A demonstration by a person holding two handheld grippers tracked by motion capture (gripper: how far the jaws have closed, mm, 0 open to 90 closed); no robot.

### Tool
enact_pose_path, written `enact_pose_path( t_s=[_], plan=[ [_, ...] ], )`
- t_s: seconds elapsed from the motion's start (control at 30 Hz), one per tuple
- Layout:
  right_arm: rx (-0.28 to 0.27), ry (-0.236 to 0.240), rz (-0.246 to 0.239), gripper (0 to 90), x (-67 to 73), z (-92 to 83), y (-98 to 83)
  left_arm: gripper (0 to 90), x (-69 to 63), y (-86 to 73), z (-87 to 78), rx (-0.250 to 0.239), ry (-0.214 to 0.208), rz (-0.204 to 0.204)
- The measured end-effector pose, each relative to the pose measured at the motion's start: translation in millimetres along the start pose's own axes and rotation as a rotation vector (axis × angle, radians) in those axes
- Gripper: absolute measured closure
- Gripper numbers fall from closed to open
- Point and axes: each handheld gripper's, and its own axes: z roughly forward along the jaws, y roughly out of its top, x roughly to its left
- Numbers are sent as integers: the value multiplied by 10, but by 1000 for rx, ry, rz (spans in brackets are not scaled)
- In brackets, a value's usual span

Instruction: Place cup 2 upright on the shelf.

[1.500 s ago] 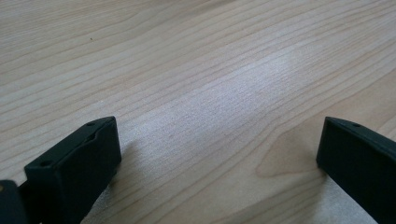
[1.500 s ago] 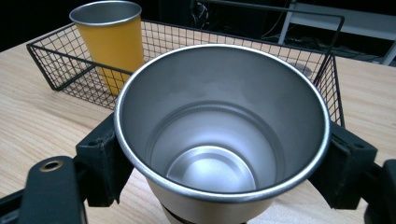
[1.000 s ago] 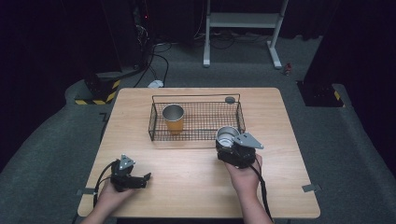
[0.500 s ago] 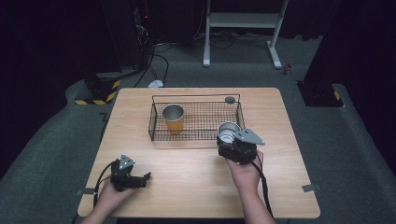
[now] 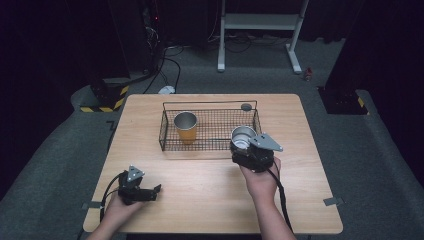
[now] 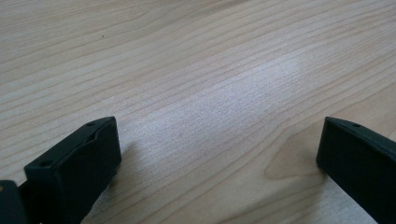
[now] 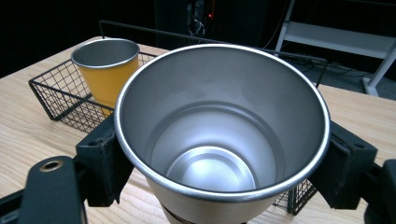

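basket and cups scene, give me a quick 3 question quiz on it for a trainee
1. True or false: the right gripper is shut on the silver cup.
2. Where does the orange cup stand?
A. on the bare table outside the basket
B. inside the wire basket, toward its left end
C. between the jaws of the left gripper
3. Fill in: the left gripper rests low over the wooden table with its jaws ____ and nothing between them.

Key
1. True: in the right gripper view the jaws press the cup's sides, and it stands upright and empty.
2. B
3. open
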Motion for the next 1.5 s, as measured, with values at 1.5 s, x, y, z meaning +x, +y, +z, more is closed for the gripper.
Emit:
enact_pose_path(
  t_s=[1.5],
  plan=[
    [33,-51,37,185,-132,551,392,1,1,3,2,0,-2,0]
  ],
)
